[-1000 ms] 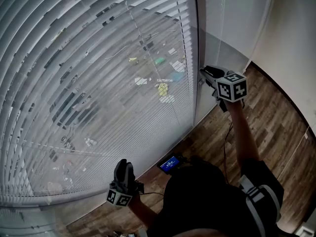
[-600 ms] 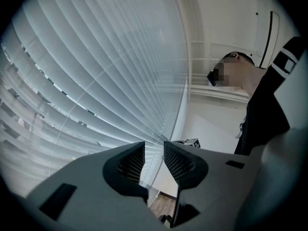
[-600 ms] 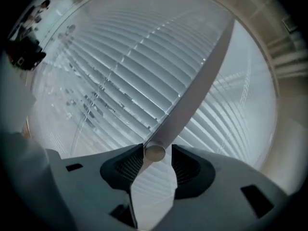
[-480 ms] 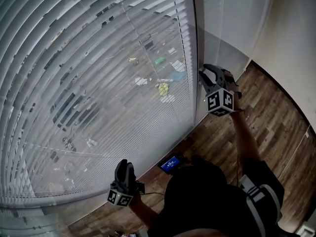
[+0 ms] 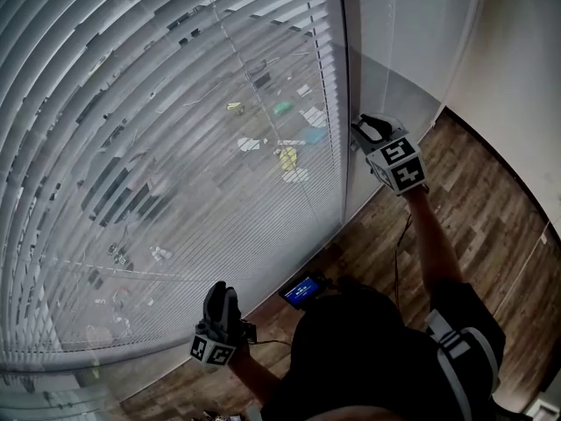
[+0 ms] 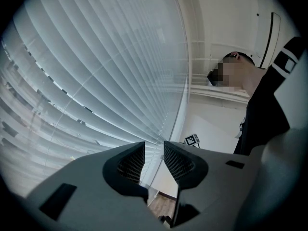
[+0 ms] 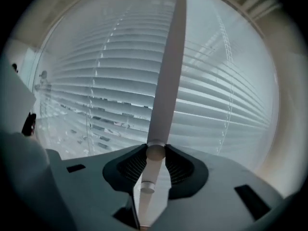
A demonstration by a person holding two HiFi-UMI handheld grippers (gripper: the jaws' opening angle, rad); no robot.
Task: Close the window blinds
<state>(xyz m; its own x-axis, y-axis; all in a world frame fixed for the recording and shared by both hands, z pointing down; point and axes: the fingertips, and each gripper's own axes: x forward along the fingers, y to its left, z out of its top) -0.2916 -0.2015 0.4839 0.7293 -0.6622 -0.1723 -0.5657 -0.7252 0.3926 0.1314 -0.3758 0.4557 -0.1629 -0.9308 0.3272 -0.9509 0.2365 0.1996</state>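
Our R claw (image 7: 155,150) just closed tight on the wand (image 7: 166,90) betw. its jaws; L claw (image 6: 154,152) slightly open, empty, blinds (image 6: 96,71) ahead.

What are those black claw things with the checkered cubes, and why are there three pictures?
They are grippers, tools with two jaws; a person holds one in each hand. One picture comes from a camera on the person's head, looking down; the other two come from cameras riding on the grippers. The right gripper has just been closing its jaws on the white wand hanging by the window blinds. The left gripper waits low down, jaws apart, holding nothing.
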